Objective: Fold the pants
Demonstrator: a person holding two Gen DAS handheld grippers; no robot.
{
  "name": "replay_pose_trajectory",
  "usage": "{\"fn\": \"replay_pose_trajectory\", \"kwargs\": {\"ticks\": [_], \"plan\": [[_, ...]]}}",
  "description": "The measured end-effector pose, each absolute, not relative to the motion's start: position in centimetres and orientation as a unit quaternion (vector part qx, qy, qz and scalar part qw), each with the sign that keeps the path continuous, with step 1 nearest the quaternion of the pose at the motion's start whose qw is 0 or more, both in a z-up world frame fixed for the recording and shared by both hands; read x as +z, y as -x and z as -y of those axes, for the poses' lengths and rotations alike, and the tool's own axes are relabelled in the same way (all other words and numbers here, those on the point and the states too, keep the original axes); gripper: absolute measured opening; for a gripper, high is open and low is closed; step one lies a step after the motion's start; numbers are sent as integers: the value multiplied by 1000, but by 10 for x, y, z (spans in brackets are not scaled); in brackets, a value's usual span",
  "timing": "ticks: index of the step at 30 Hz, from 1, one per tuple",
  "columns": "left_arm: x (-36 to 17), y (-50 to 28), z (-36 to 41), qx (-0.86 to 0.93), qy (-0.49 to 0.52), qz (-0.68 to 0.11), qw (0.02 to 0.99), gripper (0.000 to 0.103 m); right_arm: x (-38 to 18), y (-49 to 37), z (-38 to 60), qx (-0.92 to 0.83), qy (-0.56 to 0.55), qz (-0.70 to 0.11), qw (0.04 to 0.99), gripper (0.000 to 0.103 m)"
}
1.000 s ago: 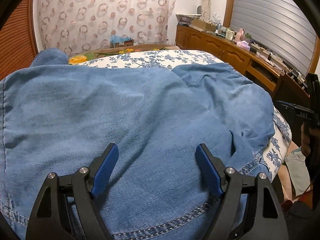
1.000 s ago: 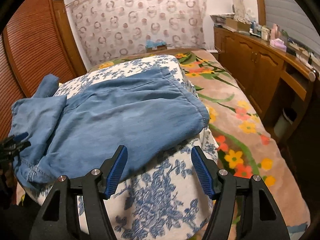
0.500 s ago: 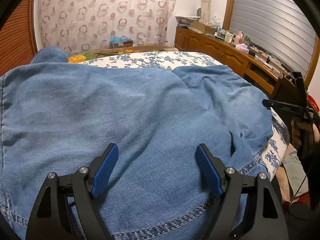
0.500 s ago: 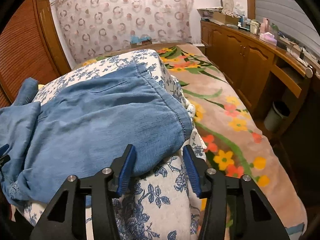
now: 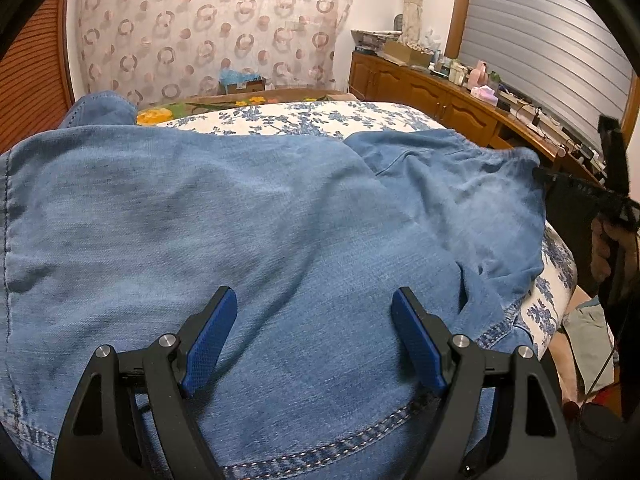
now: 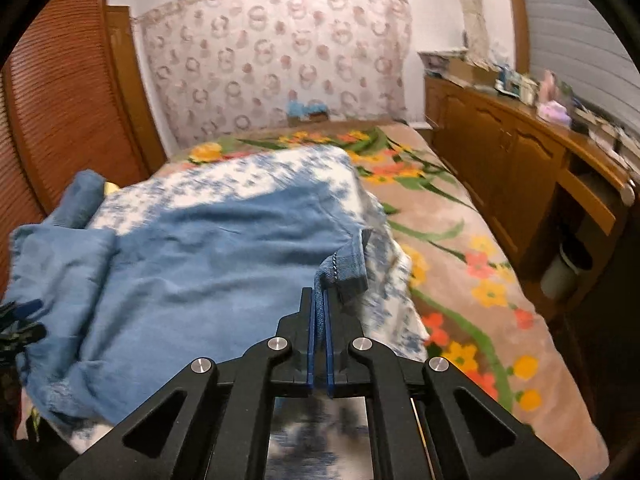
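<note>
Light blue denim pants [image 5: 248, 216] lie spread on a blue-flowered white quilt [image 5: 304, 118]. My left gripper [image 5: 312, 332] is open, low over the waist end of the pants, with the stitched hem just below the fingers. My right gripper [image 6: 319, 304] is shut on the right corner of the pants [image 6: 192, 264] at the quilt's edge, and a fold of denim [image 6: 344, 272] stands up above the pads. The right gripper also shows at the far right of the left wrist view [image 5: 552, 176].
The quilt lies on a bed with a flowered brown blanket [image 6: 460, 256]. A wooden cabinet run [image 6: 516, 168] with clutter lines the right wall. Louvred wooden doors [image 6: 56, 120] stand on the left. A patterned curtain [image 5: 208, 32] hangs behind the bed.
My right gripper moved in to the pants' corner, closed on it and lifted the fold. The left gripper has stayed open over the waist.
</note>
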State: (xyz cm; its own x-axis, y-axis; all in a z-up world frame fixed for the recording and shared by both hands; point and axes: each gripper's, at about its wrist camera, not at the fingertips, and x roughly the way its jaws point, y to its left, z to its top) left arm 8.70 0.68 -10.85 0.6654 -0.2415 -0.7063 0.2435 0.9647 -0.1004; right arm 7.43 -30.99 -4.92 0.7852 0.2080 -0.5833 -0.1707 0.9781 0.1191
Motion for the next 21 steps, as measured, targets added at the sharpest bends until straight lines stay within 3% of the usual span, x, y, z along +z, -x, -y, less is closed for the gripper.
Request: {"fn": "replay_pose_trajectory", "kwargs": {"ticks": [14,21], "plan": [[-82,-72,-38,-107,20,-363,925,81,42,-30,212,296,51,-210,930,1],[-83,-68,-59,-92,40,-360,928,81,50,-31,182,337,81,-198,917,0]]}}
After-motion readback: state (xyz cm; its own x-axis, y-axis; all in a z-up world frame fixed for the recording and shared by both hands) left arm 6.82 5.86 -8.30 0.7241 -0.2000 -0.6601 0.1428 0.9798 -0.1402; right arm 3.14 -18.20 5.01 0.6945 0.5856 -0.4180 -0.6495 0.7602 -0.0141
